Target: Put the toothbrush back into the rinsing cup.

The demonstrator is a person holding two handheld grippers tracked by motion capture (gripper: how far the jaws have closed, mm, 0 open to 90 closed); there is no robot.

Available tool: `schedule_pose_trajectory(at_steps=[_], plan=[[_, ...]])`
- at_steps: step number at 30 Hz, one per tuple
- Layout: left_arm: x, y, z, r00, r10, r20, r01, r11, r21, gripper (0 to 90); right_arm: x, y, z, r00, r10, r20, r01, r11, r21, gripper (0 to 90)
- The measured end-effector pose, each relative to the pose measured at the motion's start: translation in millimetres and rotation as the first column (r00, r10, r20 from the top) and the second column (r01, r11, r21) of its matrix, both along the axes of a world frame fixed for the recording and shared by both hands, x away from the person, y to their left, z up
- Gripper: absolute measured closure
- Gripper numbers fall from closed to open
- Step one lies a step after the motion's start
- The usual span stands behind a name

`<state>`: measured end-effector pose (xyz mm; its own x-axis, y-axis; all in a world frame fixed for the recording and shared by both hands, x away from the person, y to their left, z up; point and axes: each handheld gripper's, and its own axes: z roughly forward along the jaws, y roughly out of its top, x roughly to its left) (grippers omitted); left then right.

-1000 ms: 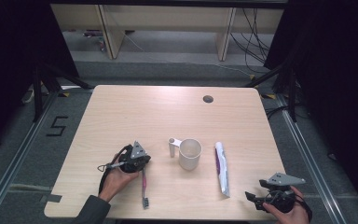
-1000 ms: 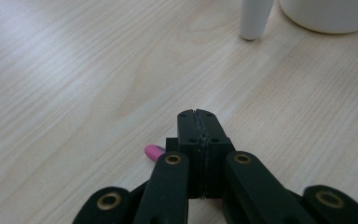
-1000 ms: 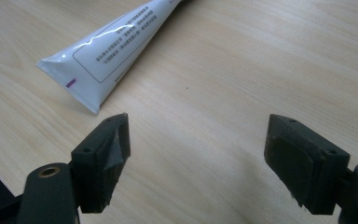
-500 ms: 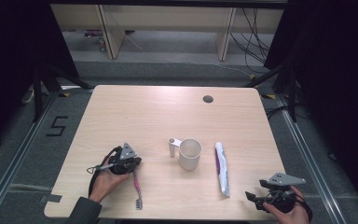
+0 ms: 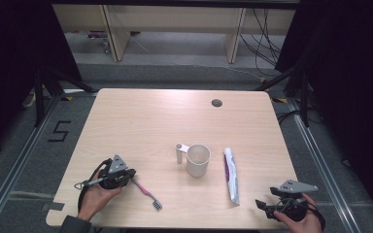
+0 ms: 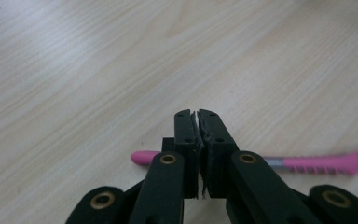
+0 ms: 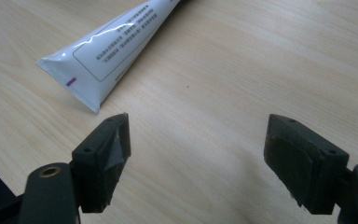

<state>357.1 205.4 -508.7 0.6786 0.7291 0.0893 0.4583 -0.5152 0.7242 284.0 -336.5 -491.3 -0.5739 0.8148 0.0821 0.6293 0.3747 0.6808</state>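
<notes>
A pink toothbrush (image 5: 143,190) lies on the wooden table (image 5: 150,121) near its front left, bristle head toward the front edge. My left gripper (image 5: 126,175) sits at the handle end, held low over it. In the left gripper view its jaws (image 6: 196,114) are shut with a hairline slit and nothing between them, and the toothbrush (image 6: 317,164) passes underneath. A white mug (image 5: 197,159) stands mid-table, with a white toothpaste tube (image 5: 230,174) lying to its right. My right gripper (image 5: 263,208) rests open at the front right; the tube's crimped end (image 7: 116,51) lies just ahead of it (image 7: 200,123).
A dark round hole (image 5: 217,103) sits in the table's far right part. The table's front edge runs close to both hands. Beyond the far edge stand wooden shelf legs (image 5: 114,34) and cables on the floor.
My left gripper has slid left and toward the front edge, and the toothbrush's handle end has swung with it. The right gripper, mug and tube have stayed put.
</notes>
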Motion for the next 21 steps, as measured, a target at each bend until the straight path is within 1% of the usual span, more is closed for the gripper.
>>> schedule_pose_trajectory(at_steps=[1,2,3,4,5,6,7,8,9,10,11,12,13,14,16,17,18,19,20,21], plan=[[-5.1,2.7,-0.8,0.9999,-0.007,-0.013,0.007,1.0,0.006,84.6,-0.1,0.2,-0.2,1.0,-0.002,0.002,0.002,1.0,0.002,23.8],[-6.7,4.3,-1.2,0.9999,-0.008,-0.009,0.008,0.9999,0.014,84.5,-0.1,0.0,0.2,1.0,-0.001,0.0,0.001,1.0,0.0,23.8],[-6.7,4.3,-1.2,0.9999,-0.008,-0.009,0.008,0.9999,0.014,84.5,0.2,-0.1,0.1,1.0,0.0,0.003,0.0,1.0,-0.003,23.8],[-10.2,7.9,-2.2,1.0,-0.007,-0.002,0.007,0.9999,0.01,84.9,0.1,-0.1,0.0,1.0,-0.002,0.007,0.002,1.0,-0.007,23.7],[-10.2,7.9,-2.2,1.0,-0.007,-0.002,0.007,0.9999,0.01,85.0,0.1,-0.1,0.0,1.0,-0.002,0.007,0.002,1.0,-0.007,23.7],[-13.4,9.6,-1.4,0.9999,-0.006,-0.016,0.006,0.9999,0.013,85.0,-0.2,0.2,0.3,1.0,-0.003,0.004,0.003,1.0,-0.009,23.7],[-15.4,10.7,-1.4,0.9999,-0.002,-0.015,0.002,1.0,0.007,85.0,-0.2,0.2,0.3,1.0,-0.003,0.004,0.003,1.0,-0.009,23.7],[-20.2,13.5,-0.2,0.9998,-0.007,-0.019,0.007,0.9999,0.012,85.1,-0.1,0.5,0.2,1.0,-0.003,0.004,0.003,1.0,-0.006,23.8],[-20.2,13.5,-0.2,0.9998,-0.007,-0.019,0.007,0.9999,0.012,85.1,-0.1,0.5,0.2,1.0,-0.003,0.004,0.003,1.0,-0.006,23.8],[-23.8,14.7,0.1,0.9999,-0.013,-0.01,0.013,0.9998,0.015,85.2,0.0,0.9,-0.2,1.0,0.0,-0.006,0.0,1.0,-0.003,23.8],[-27.2,14.6,0.5,0.9996,-0.014,-0.025,0.015,0.9998,0.014,85.2,-0.4,1.3,-0.1,0.9999,-0.003,-0.01,0.003,1.0,-0.001,23.8],[-27.2,14.6,0.5,0.9996,-0.014,-0.025,0.015,0.9998,0.014,85.2,-0.4,1.3,-0.1,0.9999,-0.003,-0.01,0.003,1.0,-0.001,23.8],[-32.1,14.4,1.2,0.999,-0.03,-0.035,0.031,0.9989,0.035,85.2,-0.6,2.1,-0.5,0.9999,-0.002,-0.015,0.002,1.0,0.009,23.8],[-32.1,14.4,1.2,0.999,-0.03,-0.035,0.031,0.9989,0.035,85.1,-0.6,2.1,-0.5,0.9999,-0.002,-0.015,0.002,1.0,0.009,23.8],[-36.4,13.2,1.0,0.9985,-0.041,-0.036,0.043,0.9983,0.039,84.8,-0.3,1.7,-0.6,1.0,0.002,-0.01,-0.002,1.0,0.005,23.7],[-40.1,11.7,0.7,0.9983,-0.046,-0.036,0.047,0.9983,0.034,84.6,-0.7,2.1,-0.5,0.9999,-0.002,-0.015,0.002,1.0,0.009,23.8],[-41.8,12.3,1.4,0.9973,-0.06,-0.043,0.062,0.997,0.047,84.5,-0.6,2.2,-0.5,0.9999,-0.001,-0.015,0.002,1.0,0.009,23.8],[-41.8,12.3,1.4,0.9973,-0.06,-0.043,0.062,0.997,0.047,84.5,-0.6,2.2,-0.5,0.9999,-0.001,-0.015,0.002,1.0,0.009,23.8],[-44.4,11.2,0.8,0.9977,-0.051,-0.044,0.053,0.9978,0.039,84.5,-0.9,2.4,-0.3,0.9998,-0.005,-0.019,0.005,1.0,0.008,23.8],[-45.7,10.7,1.2,0.9974,-0.054,-0.048,0.057,0.9972,0.049,84.5,-0.9,2.4,-0.3,0.9998,-0.005,-0.019,0.005,1.0,0.008,23.8]])
